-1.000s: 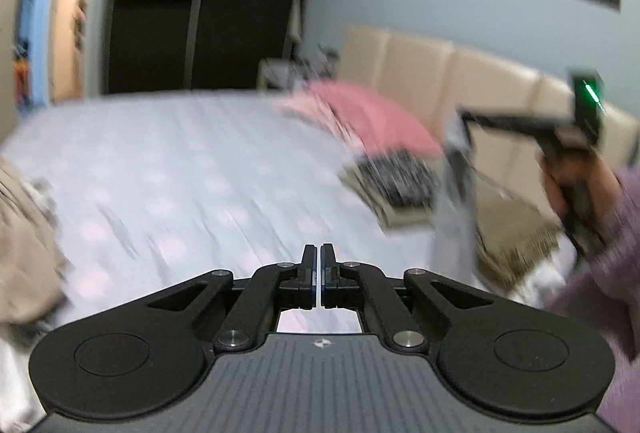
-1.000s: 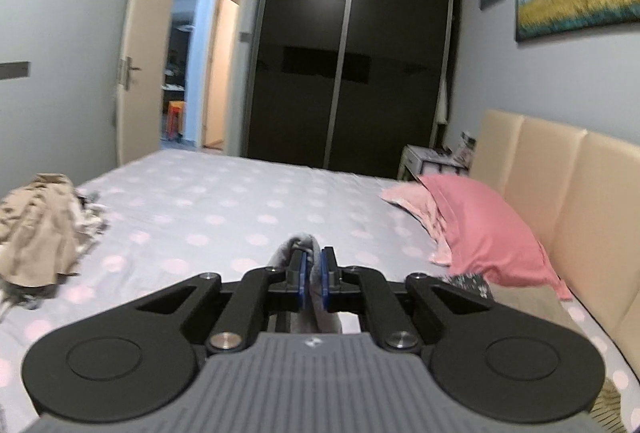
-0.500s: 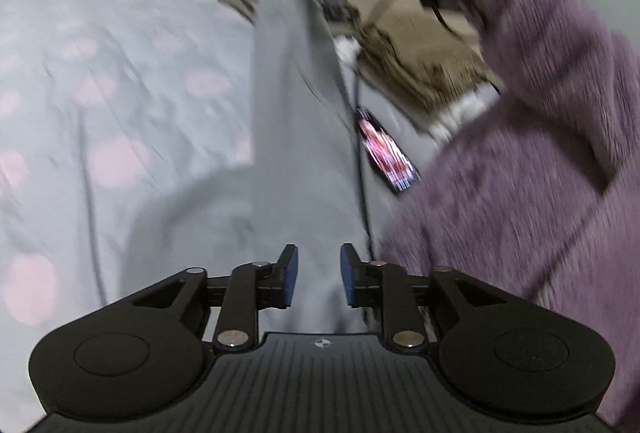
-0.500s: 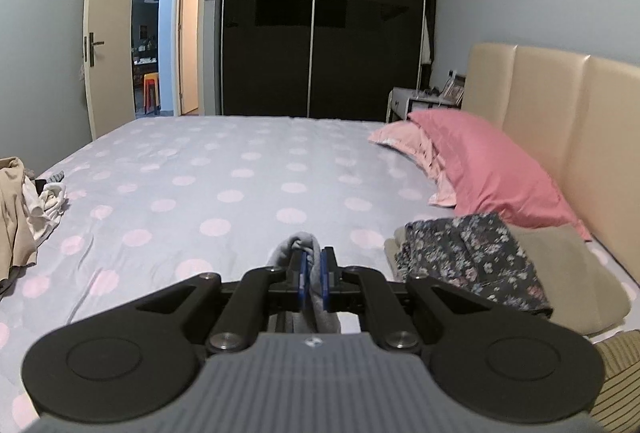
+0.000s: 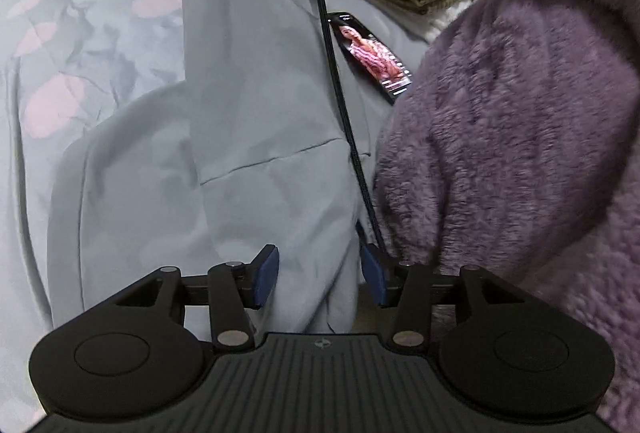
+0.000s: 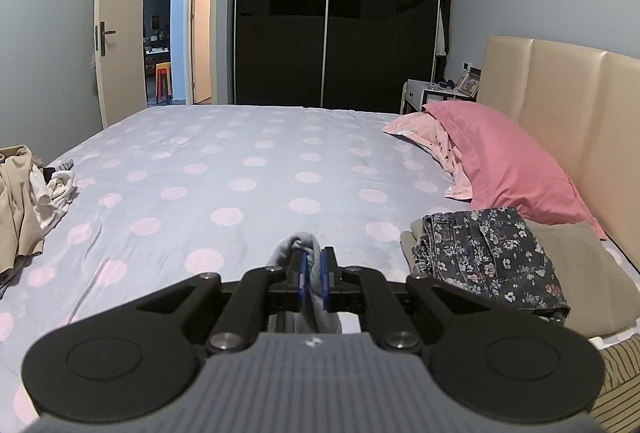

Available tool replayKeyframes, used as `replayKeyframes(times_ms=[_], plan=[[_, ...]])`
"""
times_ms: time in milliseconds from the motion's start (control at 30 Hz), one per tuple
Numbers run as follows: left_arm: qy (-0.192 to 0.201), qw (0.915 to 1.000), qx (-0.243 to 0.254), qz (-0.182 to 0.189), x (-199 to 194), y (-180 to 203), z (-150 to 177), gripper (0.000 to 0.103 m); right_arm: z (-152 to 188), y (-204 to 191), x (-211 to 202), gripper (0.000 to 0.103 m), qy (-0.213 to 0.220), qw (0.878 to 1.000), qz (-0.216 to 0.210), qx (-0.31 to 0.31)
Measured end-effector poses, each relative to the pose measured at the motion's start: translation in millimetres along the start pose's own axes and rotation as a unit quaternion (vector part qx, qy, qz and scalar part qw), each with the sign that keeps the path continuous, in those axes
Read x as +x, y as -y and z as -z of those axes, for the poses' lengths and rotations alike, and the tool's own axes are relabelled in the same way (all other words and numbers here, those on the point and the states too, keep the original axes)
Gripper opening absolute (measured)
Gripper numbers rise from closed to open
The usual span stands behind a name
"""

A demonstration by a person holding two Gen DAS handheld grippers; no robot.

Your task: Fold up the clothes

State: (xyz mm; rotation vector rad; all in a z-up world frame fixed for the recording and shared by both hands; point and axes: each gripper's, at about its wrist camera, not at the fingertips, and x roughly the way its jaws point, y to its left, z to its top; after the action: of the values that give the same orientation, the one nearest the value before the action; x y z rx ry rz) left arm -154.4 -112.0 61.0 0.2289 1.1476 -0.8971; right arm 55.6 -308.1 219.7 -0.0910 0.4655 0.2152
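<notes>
The grey garment (image 5: 248, 81) hangs lengthwise from our right gripper (image 6: 313, 275), which pinches its top; our left gripper (image 5: 318, 275), jaws apart, straddles its lower fold.

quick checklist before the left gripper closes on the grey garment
1. Right gripper clamped on the grey garment: ok.
2. Left gripper open wide: ok.
3. Fabric between its fingers: ok, a fold sits there.
4. Black cable clear of the fingers: not ok, it ends by the right finger.
5. Phone clear of the garment: cannot tell.
6. Purple sleeve clear: not ok, close.
</notes>
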Motion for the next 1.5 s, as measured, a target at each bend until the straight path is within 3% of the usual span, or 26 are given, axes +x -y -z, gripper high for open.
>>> replayKeyframes(times_ms=[33, 133, 267, 433, 600, 733, 800, 867, 933, 1000, 1200, 1367, 1400, 1433, 1500], plan=[[0.001, 1.0, -0.002, -0.005, 0.2, -0.9, 0.2, 0.022, 0.9, 0.5, -0.8, 0.009, 0.0, 1.0, 0.001, 0.001], [0.027, 0.9991, -0.026, -0.018, -14.3, -10.3, 0.6, 0.004, 3.4, 3.2, -2.3, 0.009, 0.0, 1.0, 0.007, 0.0], [0.084, 0.992, -0.088, -0.032, -50.5, -37.2, -2.5, 0.0, 8.2, 10.6, -4.2, 0.009, -0.004, 1.0, 0.019, 0.001], [0.143, 0.9699, -0.189, -0.055, -102.7, -92.7, -2.6, 0.0, 13.2, 22.0, -0.4, 0.009, -0.013, 0.999, 0.036, 0.006], [0.149, 0.9554, -0.236, -0.096, -127.0, -143.8, -6.7, 0.0, 19.0, 22.8, 14.0, 0.009, -0.031, 0.999, 0.038, -0.002], [0.131, 0.949, -0.266, -0.108, -117.4, -176.7, -7.0, 0.0, 24.8, 16.7, 30.4, 0.009, -0.053, 0.998, 0.029, -0.012], [0.125, 0.951, -0.26, -0.11, -109.0, -179.0, -8.5, 0.0, 27.8, 12.3, 36.6, 0.009, -0.059, 0.998, 0.029, -0.023], [0.118, 0.9569, -0.246, -0.1, -102.7, -175.1, -12.5, 0.009, 30.0, 9.0, 40.2, 0.009, -0.062, 0.997, 0.03, -0.032], [0.111, 0.9637, -0.223, -0.095, -96.0, -168.5, -18.6, 0.031, 31.0, 7.4, 42.4, 0.009, -0.063, 0.997, 0.029, -0.036], [0.111, 0.9696, -0.195, -0.098, -89.0, -162.2, -27.0, 0.043, 31.7, 7.7, 44.6, 0.009, -0.065, 0.997, 0.027, -0.035], [0.106, 0.9838, -0.122, -0.078, -56.1, -161.4, -51.3, 0.053, 32.2, 9.2, 46.7, 0.009, -0.067, 0.997, 0.025, -0.034], [0.087, 0.9893, -0.109, -0.045, -17.7, -174.4, -59.9, 0.051, 33.2, 14.8, 44.3, 0.009, -0.068, 0.997, 0.026, -0.028], [0.087, 0.9889, -0.116, -0.033, -12.5, -177.5, -59.5, 0.045, 33.4, 16.7, 43.6, 0.009, -0.068, 0.997, 0.027, -0.026], [0.089, 0.9878, -0.127, -0.016, -8.9, -180.7, -58.4, 0.031, 33.7, 18.7, 42.9, 0.009, -0.068, 0.997, 0.028, -0.024], [0.099, 0.9844, -0.146, 0.003, -8.3, -184.4, -55.0, 0.014, 34.2, 22.6, 41.5, 0.009, -0.069, 0.997, 0.03, -0.02]])
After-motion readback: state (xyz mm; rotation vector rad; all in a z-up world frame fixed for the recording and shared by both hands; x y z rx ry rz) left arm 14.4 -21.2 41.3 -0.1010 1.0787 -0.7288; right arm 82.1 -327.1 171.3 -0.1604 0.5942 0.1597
